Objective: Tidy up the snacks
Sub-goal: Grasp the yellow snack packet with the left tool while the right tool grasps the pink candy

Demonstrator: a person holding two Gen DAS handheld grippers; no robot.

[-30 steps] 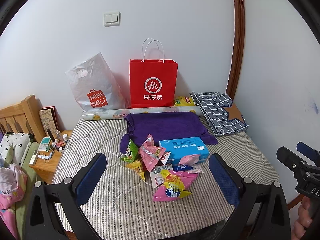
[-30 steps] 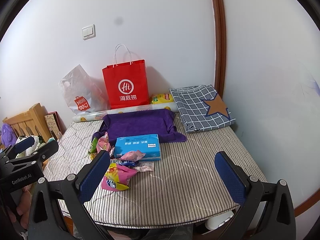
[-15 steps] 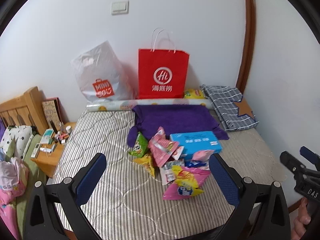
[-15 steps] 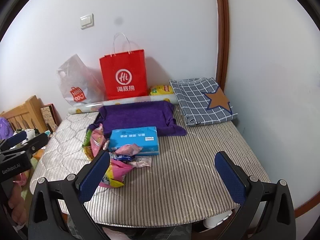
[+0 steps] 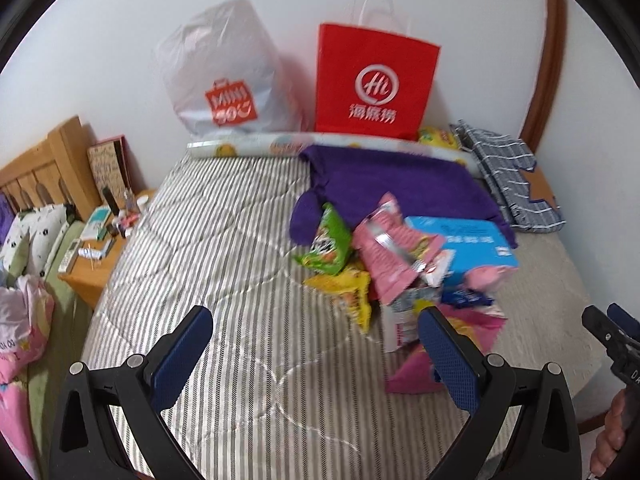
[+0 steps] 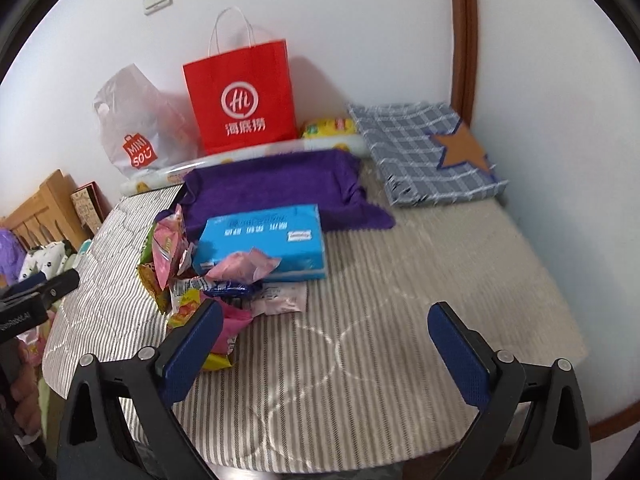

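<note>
A heap of snack packets lies on the striped mattress (image 5: pixel 224 264): a green packet (image 5: pixel 326 242), a pink packet (image 5: pixel 386 254), a yellow packet (image 5: pixel 348 294) and others, beside a blue tissue box (image 5: pixel 468 246). The box (image 6: pixel 264 238) and the heap (image 6: pixel 180 264) also show in the right wrist view. My left gripper (image 5: pixel 316 354) is open and empty, above the mattress just left of the heap. My right gripper (image 6: pixel 326 350) is open and empty, right of the heap. A red paper bag (image 5: pixel 374 82) and a white plastic bag (image 5: pixel 226 72) stand against the wall.
A purple towel (image 6: pixel 276 186) lies behind the box. A folded checked cloth with a star (image 6: pixel 424 152) lies at the back right. A patterned roll (image 5: pixel 256 146) lies along the wall. A wooden nightstand with small items (image 5: pixel 100 240) stands left of the bed.
Both grippers have moved forward and down toward the bed, so the snack heap looks larger. The left view has swung right-to-left, putting the heap at its right. Both stay open.
</note>
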